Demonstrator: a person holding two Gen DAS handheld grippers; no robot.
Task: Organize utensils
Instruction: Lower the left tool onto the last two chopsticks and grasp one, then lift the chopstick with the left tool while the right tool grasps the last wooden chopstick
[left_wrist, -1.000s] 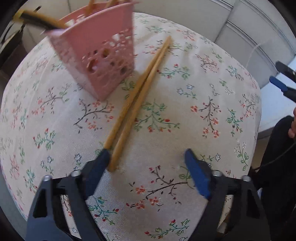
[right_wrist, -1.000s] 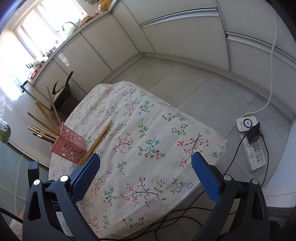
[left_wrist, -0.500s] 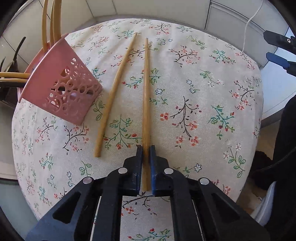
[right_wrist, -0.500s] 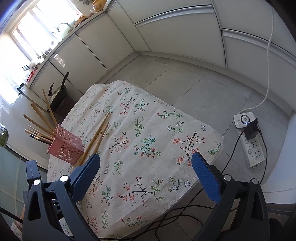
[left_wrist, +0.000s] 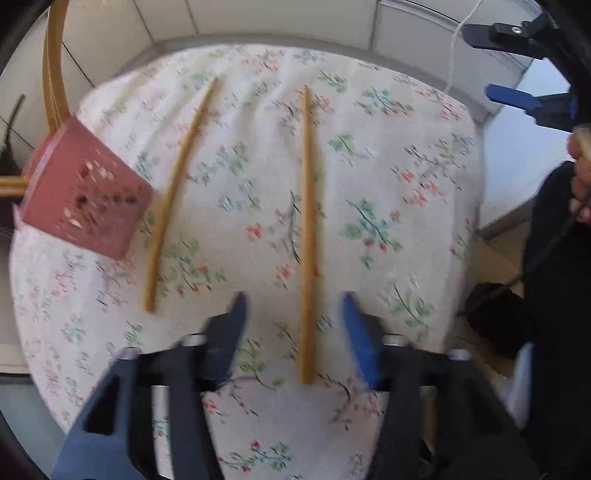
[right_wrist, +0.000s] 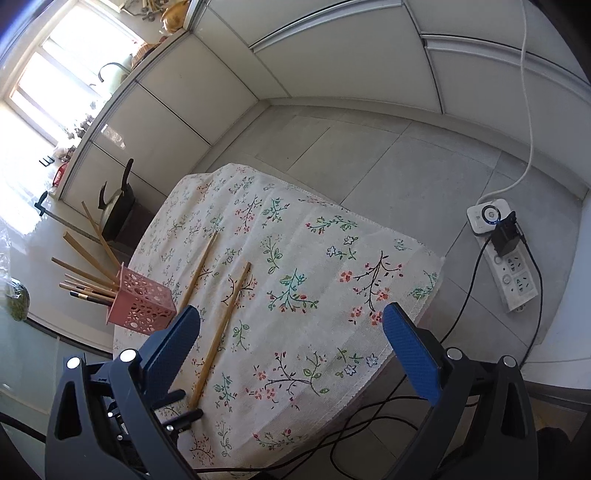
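You are straddling the long wooden chopstick (left_wrist: 306, 236) with the left gripper (left_wrist: 291, 306), fingers spread, unclenched, lined up to grip it; the right gripper (right_wrist: 291, 332) is idling, equally spread.

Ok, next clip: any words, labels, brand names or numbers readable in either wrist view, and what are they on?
None can be read.
Power strip on the floor: any marking too small to make out.
Red item on the counter: any print too small to tell.
Pink utensil holder, chopsticks and floral tablecloth: no lettering seen.
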